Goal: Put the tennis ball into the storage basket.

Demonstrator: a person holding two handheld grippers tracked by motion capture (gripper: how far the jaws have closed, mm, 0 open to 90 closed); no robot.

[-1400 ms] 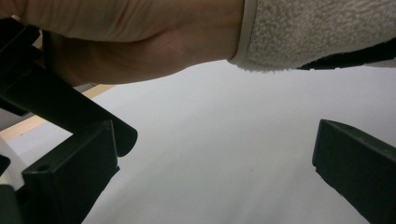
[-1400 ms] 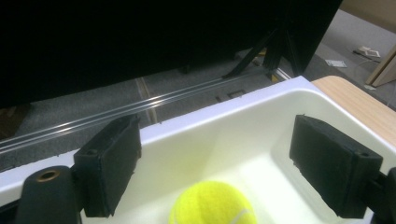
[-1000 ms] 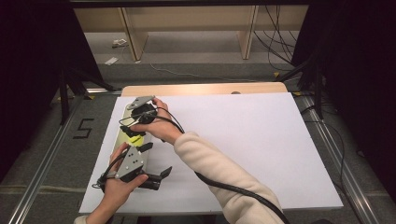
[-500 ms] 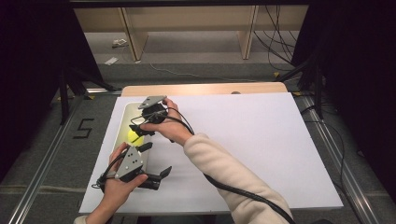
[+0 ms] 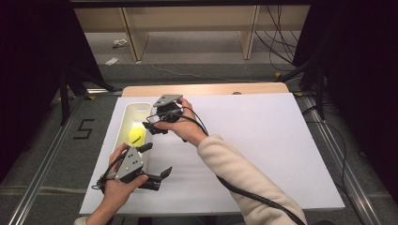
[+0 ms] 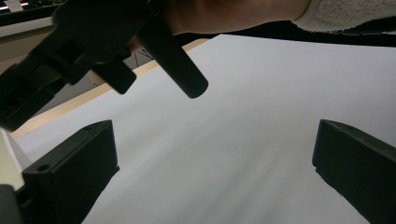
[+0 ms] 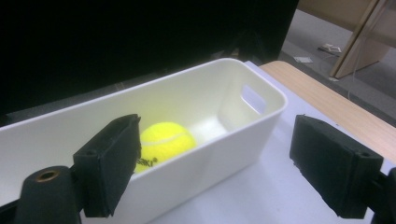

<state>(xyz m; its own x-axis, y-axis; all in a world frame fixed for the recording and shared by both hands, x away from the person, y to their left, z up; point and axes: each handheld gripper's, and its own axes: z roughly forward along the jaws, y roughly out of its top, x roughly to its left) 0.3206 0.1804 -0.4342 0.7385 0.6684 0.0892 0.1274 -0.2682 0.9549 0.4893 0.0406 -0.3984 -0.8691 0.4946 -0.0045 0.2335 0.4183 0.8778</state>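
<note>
Here right gripper [image 5: 151,127] open above bin [image 5: 123,123], forearm angled across table [image 5: 281,140]

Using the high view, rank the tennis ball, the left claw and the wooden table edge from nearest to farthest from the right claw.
1. Tennis ball: in the white bin, just below-left of the right claw.
2. Left claw: nearer the person, beside the bin's near end.
3. Wooden table edge: along the far side, beyond the white sheet.
</note>
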